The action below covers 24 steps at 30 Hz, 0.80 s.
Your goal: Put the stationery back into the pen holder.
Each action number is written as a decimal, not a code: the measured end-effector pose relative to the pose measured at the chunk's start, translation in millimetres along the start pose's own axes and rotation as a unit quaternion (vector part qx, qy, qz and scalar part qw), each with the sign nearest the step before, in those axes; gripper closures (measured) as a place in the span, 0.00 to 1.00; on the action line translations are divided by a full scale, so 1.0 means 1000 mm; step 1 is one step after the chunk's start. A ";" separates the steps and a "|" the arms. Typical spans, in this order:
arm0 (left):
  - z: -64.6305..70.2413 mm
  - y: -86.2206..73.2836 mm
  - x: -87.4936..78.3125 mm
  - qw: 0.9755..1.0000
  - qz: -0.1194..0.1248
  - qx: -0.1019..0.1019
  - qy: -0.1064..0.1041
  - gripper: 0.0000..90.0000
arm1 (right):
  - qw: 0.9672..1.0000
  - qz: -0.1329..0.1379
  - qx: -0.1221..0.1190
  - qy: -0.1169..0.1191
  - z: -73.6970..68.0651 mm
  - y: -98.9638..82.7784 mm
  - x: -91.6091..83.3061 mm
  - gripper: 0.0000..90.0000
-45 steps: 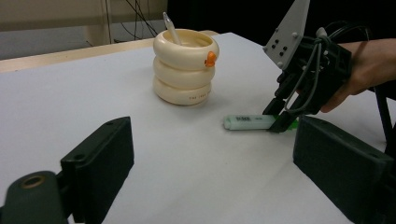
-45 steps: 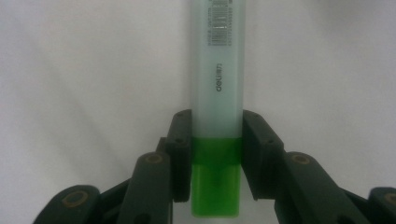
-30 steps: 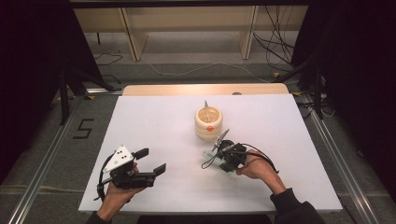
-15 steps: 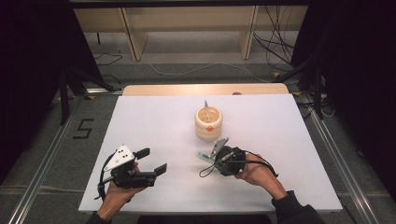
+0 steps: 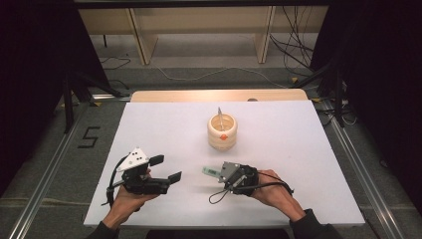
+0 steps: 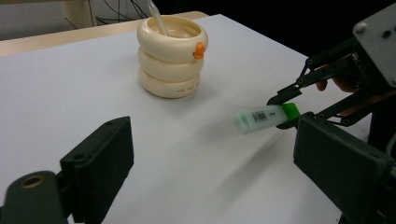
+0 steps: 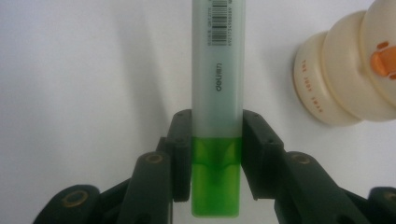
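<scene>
The green highlighter (image 7: 216,116) is clamped in the right gripper (image 7: 216,154): both black jaws press on it just where the pale barrel meets the bright green cap, the cap end poking back toward the hand and the barcoded barrel sticking out ahead. From above, the highlighter (image 5: 211,172) juts out at about nine o'clock from the right gripper (image 5: 230,175), low over the white table (image 5: 298,149) and well short of its near edge. Seen from the left gripper view, the highlighter (image 6: 266,117) hangs clear of the tabletop, a soft shadow under it, with the thin linkages of the right gripper (image 6: 292,109) pinching its green end.

At roughly twelve o'clock from the highlighter, a short way up the table, stands the cream ringed holder (image 5: 222,131), three stacked rolls with a small orange bump on its front and a thin stick (image 5: 219,113) leaning out of its mouth. In the right gripper view that holder (image 7: 350,79) sits off at two o'clock, apart from the highlighter.

Over at nine o'clock, well apart, the left gripper (image 5: 166,170) rests in the person's left hand (image 5: 127,199), its jaws spread wide with nothing between them, pointing toward the highlighter.
</scene>
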<state>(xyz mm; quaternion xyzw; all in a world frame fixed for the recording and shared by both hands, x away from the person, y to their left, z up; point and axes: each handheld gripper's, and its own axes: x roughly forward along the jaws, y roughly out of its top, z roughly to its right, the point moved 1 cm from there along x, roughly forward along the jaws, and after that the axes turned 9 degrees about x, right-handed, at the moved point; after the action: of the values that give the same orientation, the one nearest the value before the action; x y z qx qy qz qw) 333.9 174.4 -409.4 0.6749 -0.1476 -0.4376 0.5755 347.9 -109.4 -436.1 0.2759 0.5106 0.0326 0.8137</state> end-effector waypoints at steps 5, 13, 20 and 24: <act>-0.001 0.008 0.006 1.000 -0.028 0.008 -0.012 0.13 | 0.999 0.017 -0.044 -0.023 -0.010 -0.001 -0.003 0.75; 0.001 0.021 0.019 0.995 -0.090 0.028 -0.041 0.14 | 0.992 0.038 -0.107 -0.057 -0.022 -0.001 -0.004 0.75; 0.004 0.035 0.032 0.988 -0.137 0.045 -0.061 0.16 | 0.977 0.069 -0.172 -0.102 -0.034 -0.001 -0.004 0.75; 0.006 0.040 0.036 0.984 -0.155 0.049 -0.070 0.17 | 0.972 0.079 -0.181 -0.130 -0.043 -0.001 -0.004 0.75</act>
<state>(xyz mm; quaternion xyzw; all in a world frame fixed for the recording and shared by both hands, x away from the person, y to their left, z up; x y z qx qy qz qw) 362.4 133.8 -388.5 0.6849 -0.1027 -0.5595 0.4553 309.8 -93.5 -447.3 0.1648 0.3630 0.1525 0.9043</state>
